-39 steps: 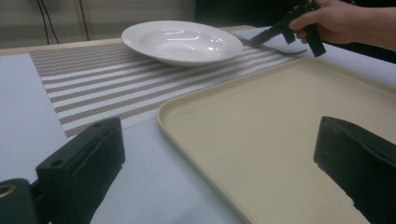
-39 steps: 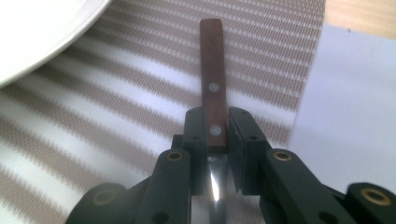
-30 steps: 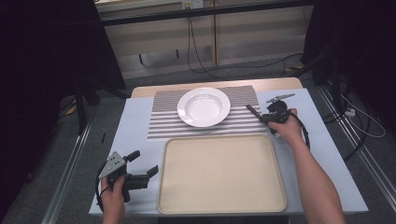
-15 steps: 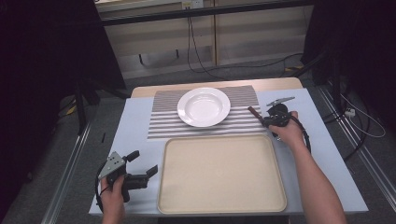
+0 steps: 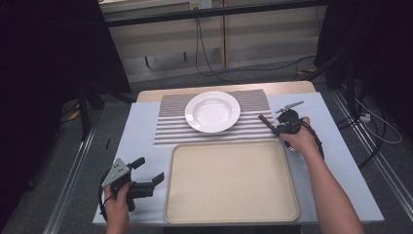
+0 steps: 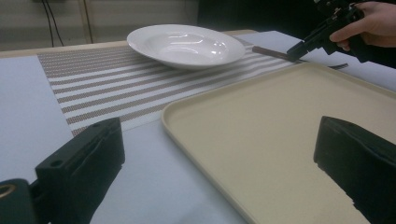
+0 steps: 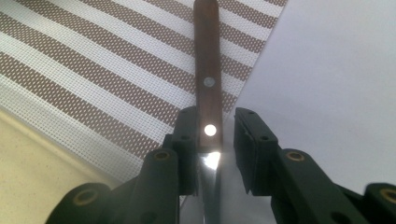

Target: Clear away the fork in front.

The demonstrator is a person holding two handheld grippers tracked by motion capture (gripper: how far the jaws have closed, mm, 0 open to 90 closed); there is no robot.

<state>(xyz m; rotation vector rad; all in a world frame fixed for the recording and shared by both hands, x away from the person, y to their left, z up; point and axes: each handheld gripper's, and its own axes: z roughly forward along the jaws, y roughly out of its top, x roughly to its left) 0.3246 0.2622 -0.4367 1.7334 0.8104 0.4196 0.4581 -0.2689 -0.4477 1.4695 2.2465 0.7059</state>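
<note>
My right gripper sits low over the knife, whose wooden handle lies across the mat's corner, pointing toward the plate. The jaws have just been opening: the handle lies between them, against the left pad, with a clear gap to the right pad, so nothing is gripped. From above, the knife lies to the right of the plate, just past the tray's far right corner, with my right hand behind it.

My left gripper rests at the near left edge of the table, just beside the tray, jaws wide and empty. In its own view the jaws frame the tray's rim.

The table carries a pale blue-white sheet; the brown-and-white striped mat lies at the far side under the white plate, and the beige tray takes the near middle. Around the table the room is dim, with a grey floor, black cables trailing by the pale far wall, and dark stands on either side.
</note>
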